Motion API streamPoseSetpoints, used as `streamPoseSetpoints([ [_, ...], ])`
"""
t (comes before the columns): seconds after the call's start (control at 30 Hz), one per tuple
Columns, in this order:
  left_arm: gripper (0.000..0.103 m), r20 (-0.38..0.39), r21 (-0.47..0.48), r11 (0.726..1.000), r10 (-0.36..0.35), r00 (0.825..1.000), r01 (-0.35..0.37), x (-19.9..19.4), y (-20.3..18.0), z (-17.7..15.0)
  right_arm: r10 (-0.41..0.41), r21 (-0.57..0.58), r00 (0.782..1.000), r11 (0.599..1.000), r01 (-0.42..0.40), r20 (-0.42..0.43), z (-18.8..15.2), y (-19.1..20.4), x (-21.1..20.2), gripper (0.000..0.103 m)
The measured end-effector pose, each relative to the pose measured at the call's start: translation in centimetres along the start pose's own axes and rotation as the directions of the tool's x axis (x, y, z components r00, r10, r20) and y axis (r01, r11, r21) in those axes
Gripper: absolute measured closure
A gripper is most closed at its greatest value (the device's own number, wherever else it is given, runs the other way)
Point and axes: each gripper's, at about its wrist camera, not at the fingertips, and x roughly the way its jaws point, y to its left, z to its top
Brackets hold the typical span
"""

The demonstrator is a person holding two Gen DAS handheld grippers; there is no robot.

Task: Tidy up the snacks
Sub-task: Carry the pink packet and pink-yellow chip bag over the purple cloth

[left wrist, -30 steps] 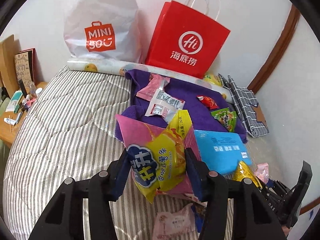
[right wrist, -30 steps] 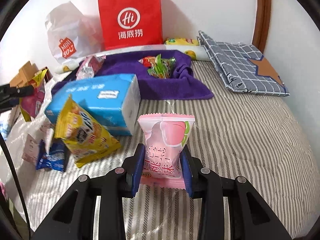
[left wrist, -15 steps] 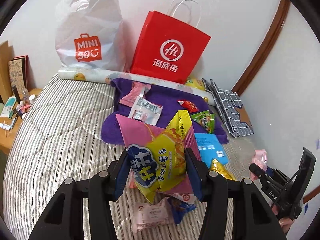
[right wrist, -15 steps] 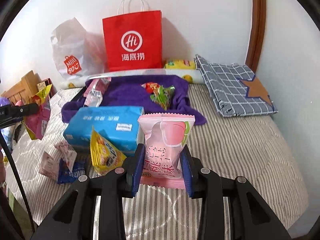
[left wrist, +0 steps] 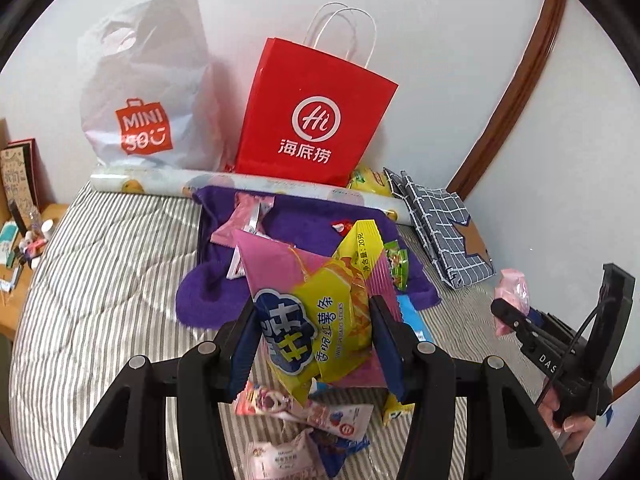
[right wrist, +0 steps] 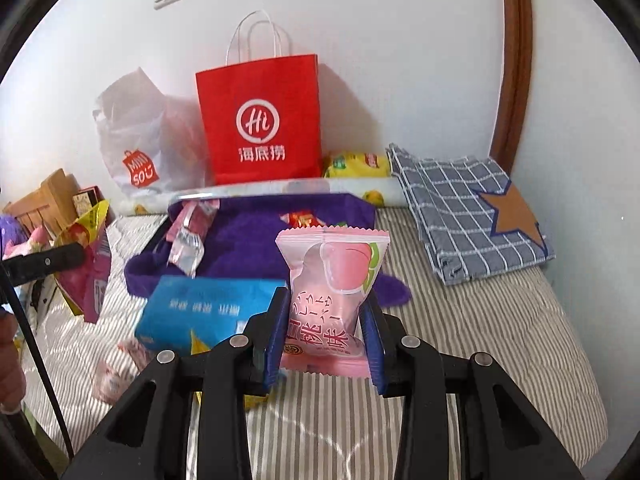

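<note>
My left gripper (left wrist: 314,344) is shut on a pink and yellow potato-stick bag (left wrist: 320,300), held above the striped bed. My right gripper (right wrist: 324,336) is shut on a pink peach snack packet (right wrist: 336,292), also held up; it shows at the right of the left wrist view (left wrist: 510,296). A purple towel (left wrist: 296,236) at the back holds several small snacks. A blue pack (right wrist: 208,308) lies in front of the towel. Loose snack packets (left wrist: 304,416) lie on the bed below my left gripper.
A red paper bag (left wrist: 312,116) and a white plastic bag (left wrist: 148,92) stand against the wall. A rolled mat (left wrist: 168,184) lies behind the towel. A folded checked cloth (right wrist: 472,208) lies at the right. A wooden side table (left wrist: 20,248) with small items is left.
Both grippers have risen and drawn back from the bed with their snacks still held. The towel and bags look smaller and further off in both views.
</note>
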Motion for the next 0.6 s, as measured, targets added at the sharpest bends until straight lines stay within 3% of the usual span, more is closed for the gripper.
streamPoseSetpoints([
  [0.6,0.053,-0.002,0.04,0.998,0.052,0.999,-0.051,4.0,0.5,6.9,0.062,-0.026,0.998,0.998,-0.062,-0.003,6.6,2.2,6.7,0.067],
])
